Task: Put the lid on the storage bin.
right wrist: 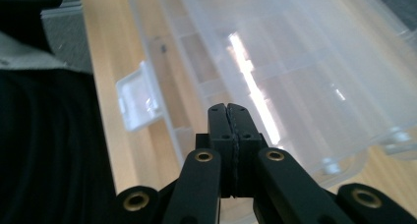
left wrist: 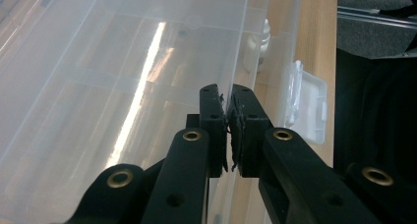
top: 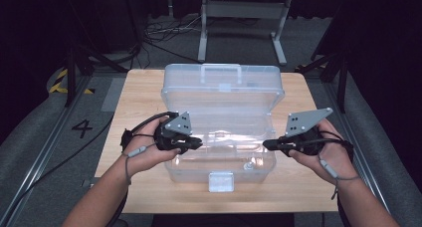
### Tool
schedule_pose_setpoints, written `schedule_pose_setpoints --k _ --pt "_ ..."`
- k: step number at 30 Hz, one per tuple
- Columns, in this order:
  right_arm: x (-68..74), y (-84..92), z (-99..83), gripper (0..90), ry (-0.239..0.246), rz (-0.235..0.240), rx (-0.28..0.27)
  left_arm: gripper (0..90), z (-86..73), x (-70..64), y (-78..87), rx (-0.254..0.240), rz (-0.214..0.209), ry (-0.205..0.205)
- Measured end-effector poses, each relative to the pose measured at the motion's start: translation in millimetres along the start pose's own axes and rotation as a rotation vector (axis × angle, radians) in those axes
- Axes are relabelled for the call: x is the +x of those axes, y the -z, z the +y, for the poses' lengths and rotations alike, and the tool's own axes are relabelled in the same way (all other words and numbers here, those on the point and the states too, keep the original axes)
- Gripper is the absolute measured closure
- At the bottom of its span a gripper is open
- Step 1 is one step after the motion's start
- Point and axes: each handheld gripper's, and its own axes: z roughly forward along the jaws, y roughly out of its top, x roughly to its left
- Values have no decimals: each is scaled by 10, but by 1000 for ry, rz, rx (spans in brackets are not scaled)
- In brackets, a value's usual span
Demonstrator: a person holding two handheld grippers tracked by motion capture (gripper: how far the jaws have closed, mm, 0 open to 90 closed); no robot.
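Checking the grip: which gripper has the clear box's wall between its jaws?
The left gripper: its jaws pinch the wall of the clear box. The right gripper has jaws shut on nothing.

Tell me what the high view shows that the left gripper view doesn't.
High view alone: the raised lid with its carry handle, both hands, the right gripper, the whole wooden table and the floor cables. Left gripper view alone: the left gripper closed on the box's thin front wall. Both share the clear plastic storage box and its front latch.
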Motion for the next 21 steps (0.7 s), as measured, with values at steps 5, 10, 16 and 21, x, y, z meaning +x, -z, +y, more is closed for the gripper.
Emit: schedule_pose_setpoints --k 5,10,16,21 --pt "-92 39 -49 900 -84 -56 -108 849 -10 -1 -2 2 -5 0" --pt "-184 69 -115 900 -169 -99 -183 848 -14 -11 -6 4 -7 0" --pt "-276 74 -189 900 -242 -116 -236 845 -16 -12 -1 4 -6 -4" --pt "-351 44 -269 900 -295 -124 -271 845 -25 -14 1 1 -11 3"
